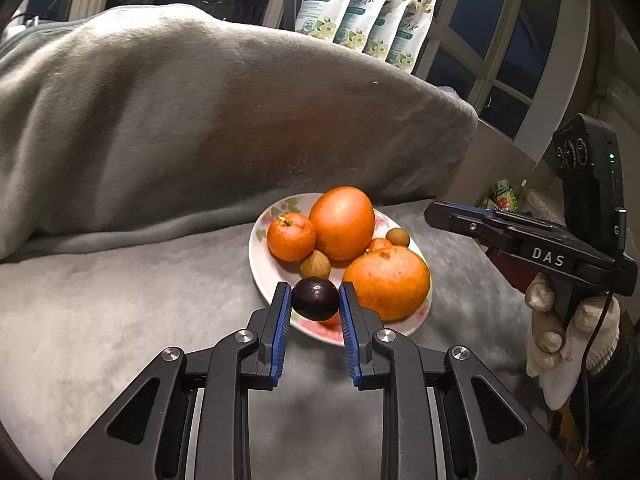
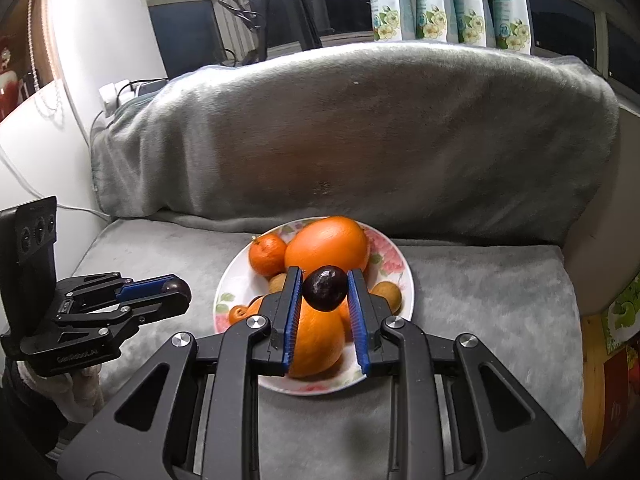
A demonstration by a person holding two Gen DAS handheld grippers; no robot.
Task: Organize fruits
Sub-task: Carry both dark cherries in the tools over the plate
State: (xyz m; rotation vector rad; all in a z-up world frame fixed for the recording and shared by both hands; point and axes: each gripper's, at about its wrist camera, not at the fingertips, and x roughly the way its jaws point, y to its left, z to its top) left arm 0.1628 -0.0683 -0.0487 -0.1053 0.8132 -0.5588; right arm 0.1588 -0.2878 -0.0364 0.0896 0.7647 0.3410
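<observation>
A floral white plate (image 1: 256, 248) (image 2: 224, 292) sits on the grey seat and holds a large orange (image 1: 342, 222), a small orange (image 1: 291, 236), a bumpy orange (image 1: 386, 280) and small brown longans (image 1: 315, 264). My left gripper (image 1: 314, 287) is shut on a dark purple fruit (image 1: 315, 300) above the plate's near rim. In the right wrist view, my right gripper (image 2: 324, 276) is shut on a second dark purple fruit (image 2: 325, 289) over the middle of the plate. The left gripper (image 2: 176, 288) shows at the left with its dark fruit. The right gripper (image 1: 434, 211) appears side-on at the right.
A grey blanket covers the sofa backrest (image 1: 200, 120) just behind the plate. Several flowered pouches (image 1: 360, 8) stand on the window sill beyond. A gloved hand (image 1: 560, 320) grips the right tool. Colourful packages (image 2: 620, 320) lie past the seat's right edge.
</observation>
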